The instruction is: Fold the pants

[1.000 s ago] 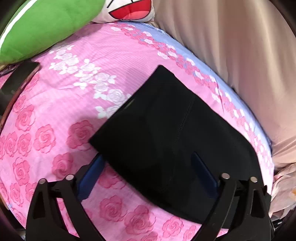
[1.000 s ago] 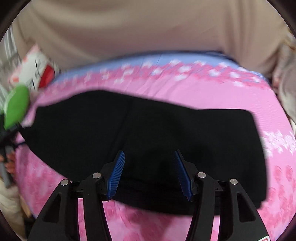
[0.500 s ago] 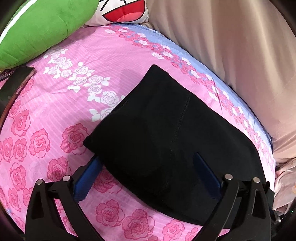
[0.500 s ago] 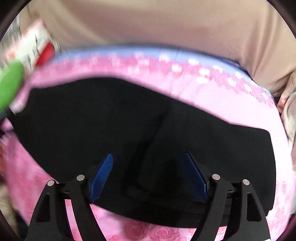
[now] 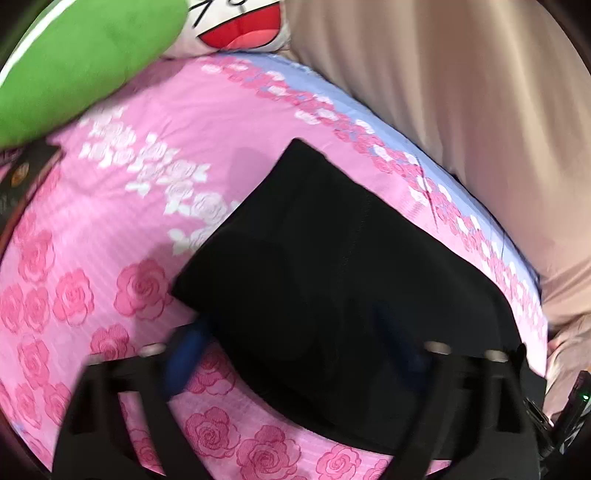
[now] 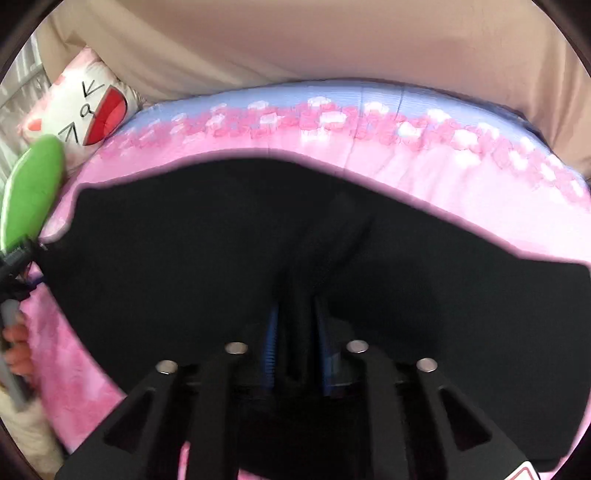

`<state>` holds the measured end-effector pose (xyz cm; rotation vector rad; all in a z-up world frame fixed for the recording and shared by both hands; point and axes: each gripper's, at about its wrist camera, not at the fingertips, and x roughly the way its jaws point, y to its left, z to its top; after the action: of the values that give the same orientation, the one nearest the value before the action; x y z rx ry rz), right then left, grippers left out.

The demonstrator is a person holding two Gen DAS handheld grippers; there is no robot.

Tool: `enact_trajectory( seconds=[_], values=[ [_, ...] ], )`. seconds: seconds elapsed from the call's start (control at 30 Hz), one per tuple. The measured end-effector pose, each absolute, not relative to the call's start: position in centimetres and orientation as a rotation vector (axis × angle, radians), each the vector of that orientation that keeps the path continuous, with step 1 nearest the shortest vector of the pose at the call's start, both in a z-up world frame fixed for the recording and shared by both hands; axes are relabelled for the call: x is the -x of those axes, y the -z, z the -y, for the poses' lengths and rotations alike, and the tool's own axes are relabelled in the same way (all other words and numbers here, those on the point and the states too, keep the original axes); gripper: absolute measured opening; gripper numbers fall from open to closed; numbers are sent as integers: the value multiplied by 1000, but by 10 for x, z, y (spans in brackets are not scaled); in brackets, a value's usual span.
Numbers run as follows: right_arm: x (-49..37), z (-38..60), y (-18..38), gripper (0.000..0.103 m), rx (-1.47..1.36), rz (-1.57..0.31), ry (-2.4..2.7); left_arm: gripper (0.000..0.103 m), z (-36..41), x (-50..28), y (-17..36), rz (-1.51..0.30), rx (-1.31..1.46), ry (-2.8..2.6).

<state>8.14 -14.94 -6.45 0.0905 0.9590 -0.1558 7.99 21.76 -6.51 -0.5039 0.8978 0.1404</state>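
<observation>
Left wrist view: a pink bedsheet (image 5: pixel 110 236) printed with roses fills most of the frame, with a beige curtain (image 5: pixel 461 110) hanging behind its blue-edged far side. The black pants (image 5: pixel 332 280) lie flat on the sheet, already folded into a long strip running from the middle toward the lower right. A green cushion (image 5: pixel 81 55) and a white cartoon pillow (image 5: pixel 240 29) sit at the far left corner.

The left gripper (image 5: pixel 299 350) sits low over the near left corner of the pants; its jaws have just been closing, and its 2 blue fingers (image 5: pixel 184 354) straddle the cloth edge, one on the sheet, one over the fabric. They are blurred, so I cannot tell whether the pads press the cloth yet.

In the right wrist view the right gripper (image 6: pixel 295 350) has just been closing too; its pads stand narrow with a raised ridge of black fabric pinched between them, near the middle of the pants' near edge.
</observation>
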Motion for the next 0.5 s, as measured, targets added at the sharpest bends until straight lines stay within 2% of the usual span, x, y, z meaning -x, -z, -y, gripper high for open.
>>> enact_trajectory(
  seconds=[0.03, 0.1, 0.2, 0.3, 0.37, 0.47, 0.5],
  values=[
    [-78, 148, 61, 28, -103, -952, 144, 31, -217, -82, 64, -904, 496, -131],
    [-63, 152, 44, 31, -145, -896, 123, 19, -217, -84, 58, -909, 504, -105],
    [-38, 169, 22, 41, -165, -823, 177, 16, -196, -80, 27, -844, 442, -66],
    [-12, 200, 10, 42, -216, -788, 254, 15, -148, -70, -18, -762, 374, 58],
    [7, 218, 5, 42, -248, -768, 296, 15, -90, -60, -50, -714, 297, 197],
    [31, 239, 1, 46, -294, -741, 341, 18, -9, -51, -64, -699, 183, 345],
    [37, 246, 2, 48, -303, -737, 347, 23, 28, -49, -58, -713, 121, 390]
  ],
)
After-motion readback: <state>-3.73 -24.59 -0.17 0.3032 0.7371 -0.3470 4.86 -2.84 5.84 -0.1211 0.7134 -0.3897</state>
